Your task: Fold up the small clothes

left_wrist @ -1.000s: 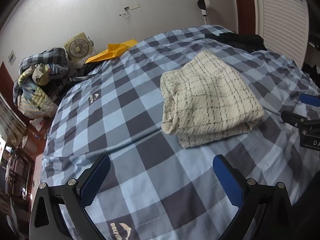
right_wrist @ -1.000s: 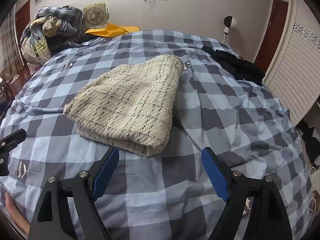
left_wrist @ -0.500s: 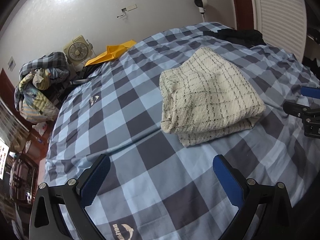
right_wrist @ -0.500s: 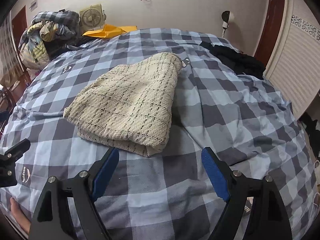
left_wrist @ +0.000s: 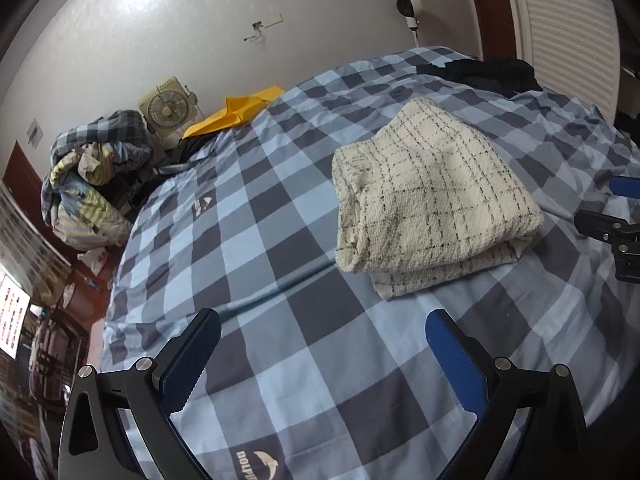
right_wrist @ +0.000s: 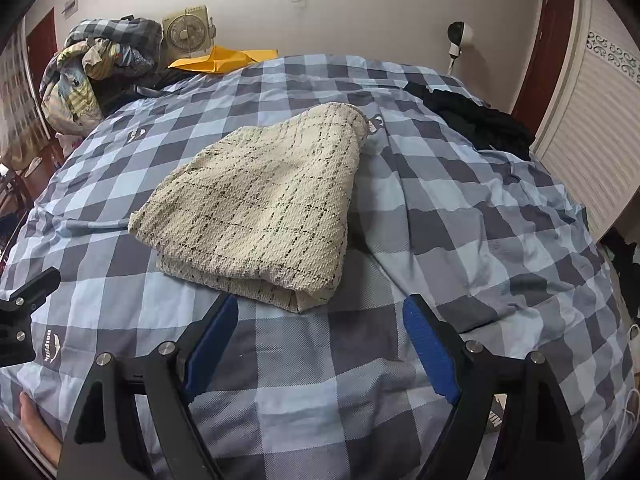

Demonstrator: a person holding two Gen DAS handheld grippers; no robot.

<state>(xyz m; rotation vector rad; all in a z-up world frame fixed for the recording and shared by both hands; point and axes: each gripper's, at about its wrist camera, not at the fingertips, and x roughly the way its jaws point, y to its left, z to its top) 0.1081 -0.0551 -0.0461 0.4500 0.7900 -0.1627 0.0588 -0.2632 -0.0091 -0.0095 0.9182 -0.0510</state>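
Left wrist view: left gripper (left_wrist: 322, 330) w/ jaws spread wide, nothing between, hovering over checked bedcover (left_wrist: 256, 264). Just ahead & to its right lies folded cream garment (left_wrist: 432, 196), flat on cover, not touched. Right gripper (right_wrist: 320, 320) also spread, empty; garment edge (right_wrist: 260, 208) just beyond its tips, slightly left. Farther back: black clothing (right_wrist: 480, 124) to the right, yellow item (right_wrist: 224, 58), fan (right_wrist: 186, 34), laundry pile (right_wrist: 92, 68) far left by wall.

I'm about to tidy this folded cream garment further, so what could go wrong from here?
The cream garment has a lower layer sticking out at its near edge; pinching only the top layer could undo the fold. The checked bedsheet is loose and wrinkled, so the open right tool might snag it too.
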